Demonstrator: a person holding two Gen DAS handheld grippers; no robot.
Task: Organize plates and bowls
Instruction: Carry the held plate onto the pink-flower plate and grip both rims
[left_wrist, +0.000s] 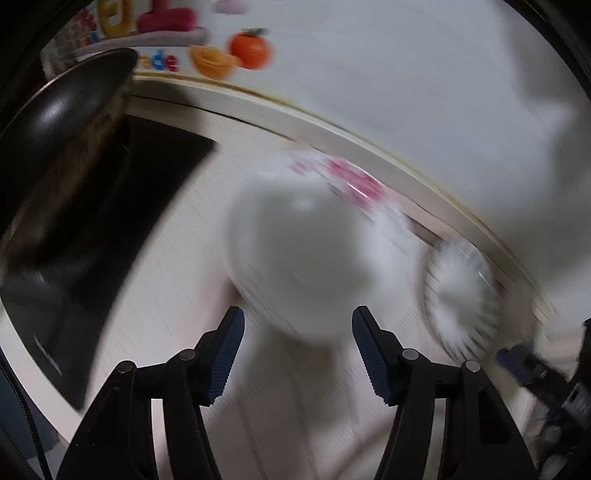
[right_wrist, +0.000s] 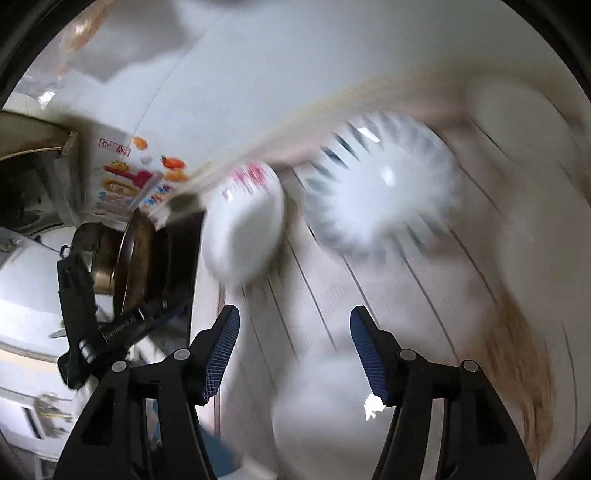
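Two motion-blurred fisheye views over a pale, finely ribbed table (left_wrist: 155, 295). In the left wrist view, a smooth, glossy white rounded bowl (left_wrist: 295, 258) lies at 12 o'clock from the left gripper (left_wrist: 298, 354), just beyond the tips of its black fingers with ribbed blue pads (left_wrist: 227, 356), which stand spread wide with nothing between them; the bowl's near edge dips towards the gap, though blur hides whether anything touches. Behind the bowl, at 1 o'clock, lies a white dish with a pink flower pattern (left_wrist: 351, 181), too smeared to tell its shape. At 3 o'clock from the bowl sits a round white plate with dark radial stripes around its fluted rim (left_wrist: 461, 291), close to the table's raised cream edge (left_wrist: 369, 144). A dark metal pan (left_wrist: 62, 122) rests on a flat black mat (left_wrist: 110, 229) at 9 to 10 o'clock, under bright fruit stickers (left_wrist: 249, 48) on the white wall.

In the right wrist view, the right gripper (right_wrist: 294, 354) likewise has its fingers wide apart and empty. The striped plate (right_wrist: 380, 184) lies at 12 to 1 o'clock, well beyond the fingertips; the white bowl (right_wrist: 243, 229) sits at 11 o'clock, beside the plate, the pink-patterned dish (right_wrist: 251, 175) just behind it. The left gripper's black body (right_wrist: 92, 332) shows at 9 o'clock.
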